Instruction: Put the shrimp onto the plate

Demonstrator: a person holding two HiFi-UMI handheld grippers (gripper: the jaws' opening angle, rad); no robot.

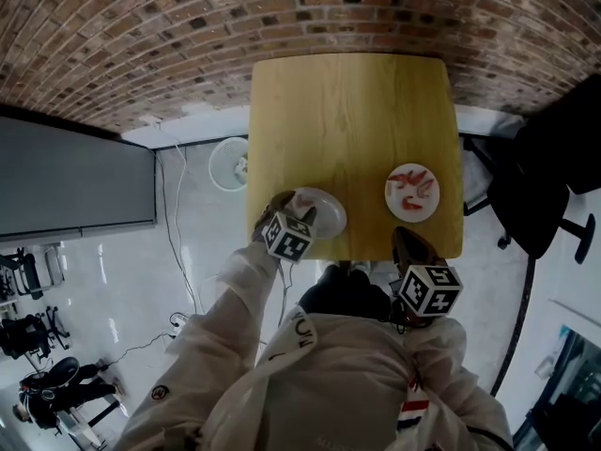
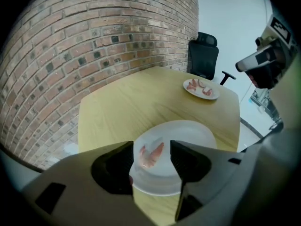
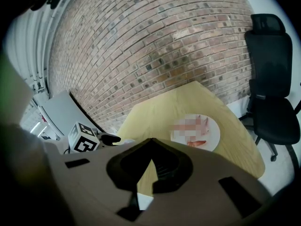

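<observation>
Head view, table (image 1: 352, 130): pale wood, set against a brick wall (image 1: 188, 36); a black chair (image 1: 549, 177) stands by its right edge
Head view, plates: near plate (image 1: 331, 216) at the front edge on the left; far plate (image 1: 413, 214) to the right, carrying the other shrimp (image 1: 411, 188); the two plates well apart
Head view, grippers: left gripper (image 1: 293, 207) over the near plate; right gripper (image 1: 406, 241) at the table's front edge, just in front of the far plate
Left gripper view, jaws: spread wide; pads touching nothing
Left gripper view, shrimp (image 2: 151, 154): lies on the near plate, seen in the gap between the jaws; far plate sits near the table's far corner
Right gripper view, jaws: tips pressed together; nothing between them
Right gripper view, far plate: ahead on the table; one red shrimp at its near rim; chair to its right
</observation>
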